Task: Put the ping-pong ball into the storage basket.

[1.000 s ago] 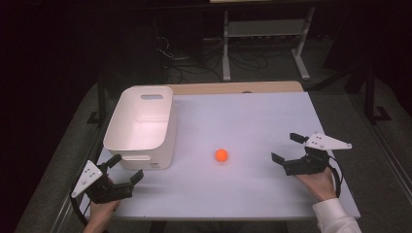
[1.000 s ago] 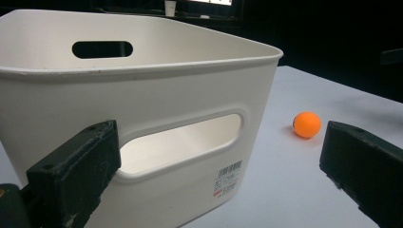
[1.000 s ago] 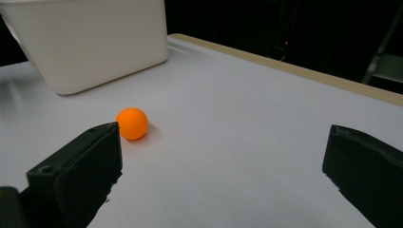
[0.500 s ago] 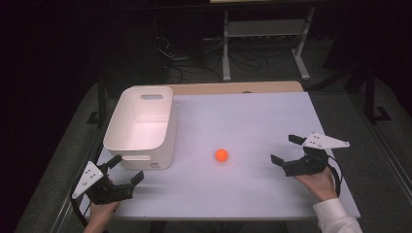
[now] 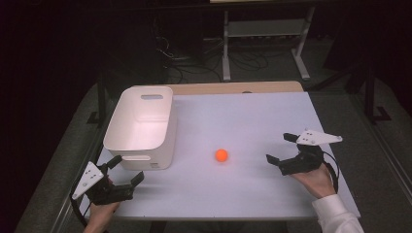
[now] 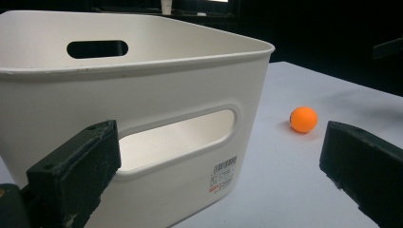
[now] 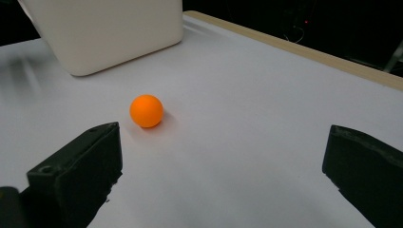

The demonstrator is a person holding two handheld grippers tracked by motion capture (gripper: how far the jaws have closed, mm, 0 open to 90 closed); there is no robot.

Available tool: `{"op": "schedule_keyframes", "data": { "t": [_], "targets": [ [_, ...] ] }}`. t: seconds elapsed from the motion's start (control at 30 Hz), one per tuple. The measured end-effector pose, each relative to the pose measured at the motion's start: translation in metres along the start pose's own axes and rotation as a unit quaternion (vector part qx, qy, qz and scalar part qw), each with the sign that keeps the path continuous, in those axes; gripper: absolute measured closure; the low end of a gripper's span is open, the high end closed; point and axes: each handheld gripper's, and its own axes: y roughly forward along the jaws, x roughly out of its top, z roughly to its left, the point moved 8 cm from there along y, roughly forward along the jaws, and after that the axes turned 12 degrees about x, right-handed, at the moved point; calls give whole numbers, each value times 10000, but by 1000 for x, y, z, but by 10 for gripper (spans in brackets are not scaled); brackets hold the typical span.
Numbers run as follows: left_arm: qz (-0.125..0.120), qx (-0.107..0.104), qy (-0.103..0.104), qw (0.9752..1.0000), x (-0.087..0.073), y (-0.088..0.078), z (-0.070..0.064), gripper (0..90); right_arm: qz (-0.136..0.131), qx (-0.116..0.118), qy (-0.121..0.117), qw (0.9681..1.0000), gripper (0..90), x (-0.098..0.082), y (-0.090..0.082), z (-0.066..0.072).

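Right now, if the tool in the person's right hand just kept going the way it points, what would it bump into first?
Probably the orange ball: it lies ahead of the open right tool, slightly off-centre toward one jaw, with bare white table between. Depth is hard to judge.

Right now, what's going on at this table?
A person holds a two-jaw gripper in each hand over a white table. The right gripper, jaws open, points at a small orange ball lying loose on the table, not touching it. The left gripper, also open, sits near the front of an empty white bin. Nothing is grasped yet.
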Motion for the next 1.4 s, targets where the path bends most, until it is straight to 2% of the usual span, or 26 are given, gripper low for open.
{"op": "schedule_keyframes", "data": {
  "t": [0.33, 0.57, 0.63, 0.67, 0.77, 0.87, 1.0, 1.27, 1.37, 1.4],
  "targets": [
    [10, -7, 27, 10000, 0, 0, -1, 0, 188, 130, -99, 9997, 0, 6, 9, 7],
    [18, -13, 64, 10000, 0, 0, -1, 0, 227, 207, -202, 9993, 0, 12, 12, 11],
    [9, -15, 128, 9999, 0, 0, 0, 0, 262, 230, -228, 9991, 0, 15, 14, 13],
    [24, -11, 51, 10000, 0, 0, -1, 0, 276, 254, -263, 9990, 0, 15, 15, 13],
    [19, -15, 60, 10000, 0, 0, -1, 0, 319, 297, -235, 9988, 0, 17, 18, 15],
    [1, -21, 37, 10000, 0, 0, -1, 0, 403, 332, -340, 9981, 0, 18, 21, 17],
    [-8, -20, 25, 10000, 0, 0, -2, 0, 447, 369, -334, 9978, 0, 21, 23, 19],
    [0, -25, 60, 10000, 0, 0, -2, 0, 542, 430, -472, 9965, 0, 27, 28, 23],
    [-2, -29, 74, 10000, 0, 0, -2, 0, 592, 452, -453, 9962, 0, 27, 30, 25],
    [2, -29, 88, 10000, 0, 0, -2, 0, 608, 475, -528, 9956, 0, 29, 32, 25]
  ]
}}
